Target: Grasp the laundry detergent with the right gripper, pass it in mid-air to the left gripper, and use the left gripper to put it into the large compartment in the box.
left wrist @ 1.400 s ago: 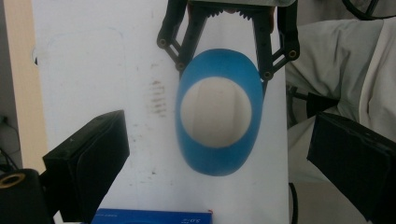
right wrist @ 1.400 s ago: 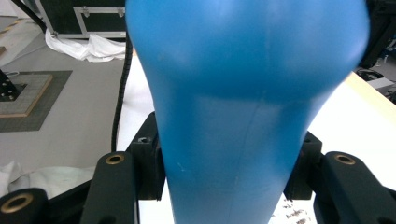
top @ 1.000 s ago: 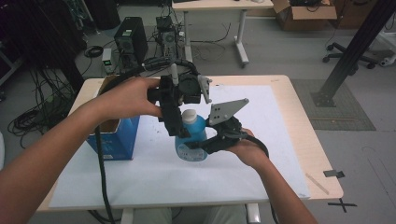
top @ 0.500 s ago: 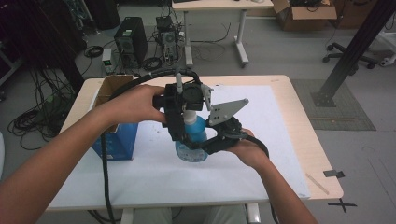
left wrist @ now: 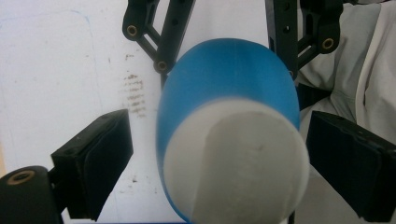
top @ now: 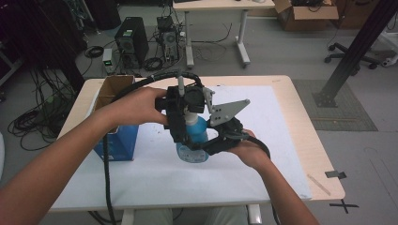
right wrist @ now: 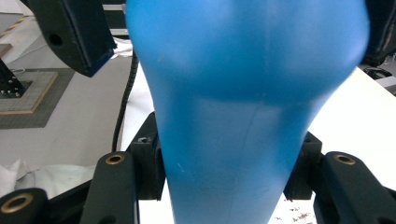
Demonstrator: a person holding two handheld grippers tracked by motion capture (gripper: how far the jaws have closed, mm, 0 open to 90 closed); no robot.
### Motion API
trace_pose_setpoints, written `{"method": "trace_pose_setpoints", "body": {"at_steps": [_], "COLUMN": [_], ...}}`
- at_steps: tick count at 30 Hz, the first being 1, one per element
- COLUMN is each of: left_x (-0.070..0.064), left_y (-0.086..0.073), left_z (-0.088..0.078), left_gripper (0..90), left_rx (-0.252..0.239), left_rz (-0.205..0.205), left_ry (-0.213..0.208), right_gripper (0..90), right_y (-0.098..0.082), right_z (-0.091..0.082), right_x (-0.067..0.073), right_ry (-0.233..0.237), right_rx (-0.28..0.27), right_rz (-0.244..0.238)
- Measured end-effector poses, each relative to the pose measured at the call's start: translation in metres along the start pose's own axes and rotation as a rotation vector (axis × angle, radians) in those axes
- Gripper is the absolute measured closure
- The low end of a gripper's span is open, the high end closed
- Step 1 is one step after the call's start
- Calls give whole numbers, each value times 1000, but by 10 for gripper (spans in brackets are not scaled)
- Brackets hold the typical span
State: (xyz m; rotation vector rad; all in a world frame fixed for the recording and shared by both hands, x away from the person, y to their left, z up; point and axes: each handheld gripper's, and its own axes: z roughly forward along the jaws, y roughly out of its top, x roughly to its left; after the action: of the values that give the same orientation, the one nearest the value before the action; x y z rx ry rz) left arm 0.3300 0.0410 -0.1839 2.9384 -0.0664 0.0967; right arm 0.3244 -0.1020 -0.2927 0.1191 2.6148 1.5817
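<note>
Over the middle of the pale wooden counter (top: 300, 122), on its white paper sheet (top: 263, 136), the blue plastic bottle with a white cap (top: 195, 136) stands upright and off the sheet's edges. The right hand-held gripper (top: 206, 149) comes in low from the person's side; in the right gripper view its jaws are clamped on the bottle's lower body (right wrist: 233, 158), pads pressed in on both sides. Up top, the left hand-held gripper (top: 185, 117) sits above the cap, and in the left gripper view (left wrist: 219, 154) its jaws stand apart, one either side of the white cap (left wrist: 238, 163), with clear gaps to each pad.

To the left, an open-topped blue cardboard box (top: 115, 136) sits near the counter's left edge, just beside the left forearm. The right half of the sheet lies bare out to the counter's right edge. A black cable (top: 107, 178) trails down past the front edge.
</note>
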Motion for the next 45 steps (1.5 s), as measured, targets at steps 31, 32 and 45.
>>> {"method": "trace_pose_setpoints", "body": {"at_steps": [31,32,45], "left_x": [3,3,2], "left_y": [0,0,-1], "left_z": [3,3,3], "left_gripper": [358,362,378], "left_rx": [-5,-6,-4], "left_rz": [18,18,21], "left_ry": [-31,-35,-30], "right_gripper": [445,444,444], "right_y": [-2,-2,-2], "right_z": [0,0,2], "right_x": [0,0,1], "right_ry": [1,2,5], "right_rx": [-2,-2,-2], "right_rz": [5,5,-2]}}
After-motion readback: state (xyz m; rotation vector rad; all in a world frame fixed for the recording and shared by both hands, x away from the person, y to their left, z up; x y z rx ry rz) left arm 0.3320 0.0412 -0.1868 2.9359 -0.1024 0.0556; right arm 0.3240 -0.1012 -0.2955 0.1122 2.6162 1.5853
